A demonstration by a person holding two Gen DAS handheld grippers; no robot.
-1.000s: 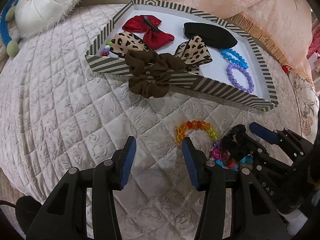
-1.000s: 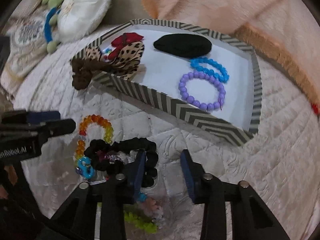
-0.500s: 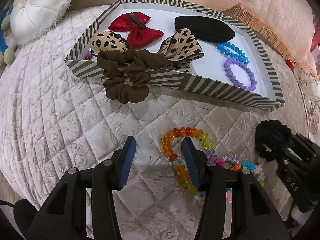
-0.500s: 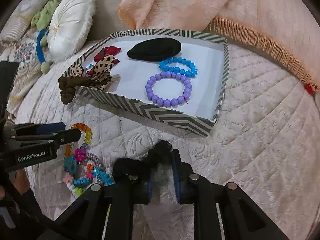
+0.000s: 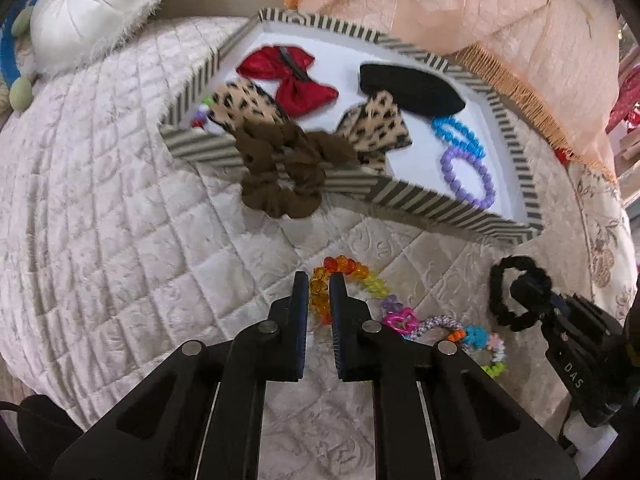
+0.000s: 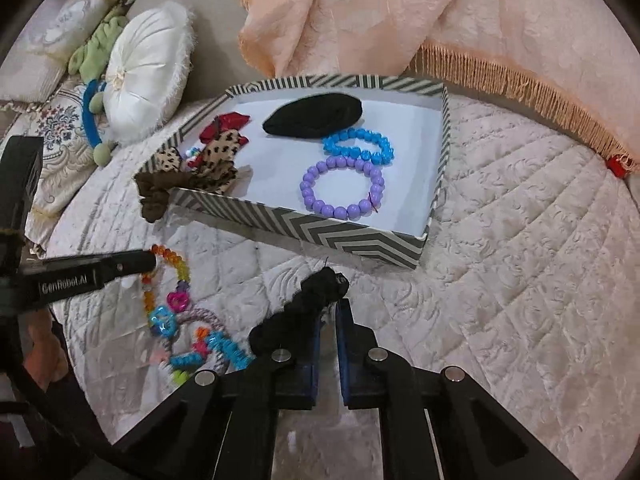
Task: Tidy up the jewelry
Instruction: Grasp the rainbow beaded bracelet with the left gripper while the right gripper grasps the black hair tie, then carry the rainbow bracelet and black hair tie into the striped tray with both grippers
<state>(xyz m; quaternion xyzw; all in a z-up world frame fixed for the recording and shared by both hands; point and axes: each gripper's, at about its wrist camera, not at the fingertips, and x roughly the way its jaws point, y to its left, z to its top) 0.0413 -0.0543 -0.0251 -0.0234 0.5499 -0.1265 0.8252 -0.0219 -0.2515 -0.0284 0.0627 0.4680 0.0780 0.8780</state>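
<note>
Jewelry everywhere on this quilted cream bedspread (image 6: 520, 240)! Nearest, the left gripper (image 5: 319, 284) has its two blue-padded fingers pinched on a faceted rainbow glass-bead bracelet (image 5: 352, 272), which lies on the quilt just short of the box. Beside it sits a tangle of small colourful plastic charm bracelets (image 5: 448, 330); too jumbled to count. Over on the right, the right gripper (image 6: 329, 312) is clamped on one fuzzy black fabric scrunchie (image 6: 308, 300), a ruffled loop held just in front of the box's near wall.

Further out, one shallow rectangular cardboard box with grey-and-white chevron stripes (image 6: 320, 236) holds two round-bead bracelets, one matte purple (image 6: 342, 186), one glossy blue (image 6: 358, 146). Inside too: one flat black oval fabric piece (image 6: 314, 118), one shiny red satin bow (image 5: 294, 80), one leopard-print bow (image 5: 376, 128). One brown ruffled scrunchie (image 5: 280, 168) drapes over the near rim.

Farthest back, one round white tufted cushion (image 6: 146, 80) and a peach fringed blanket (image 6: 400, 16).
</note>
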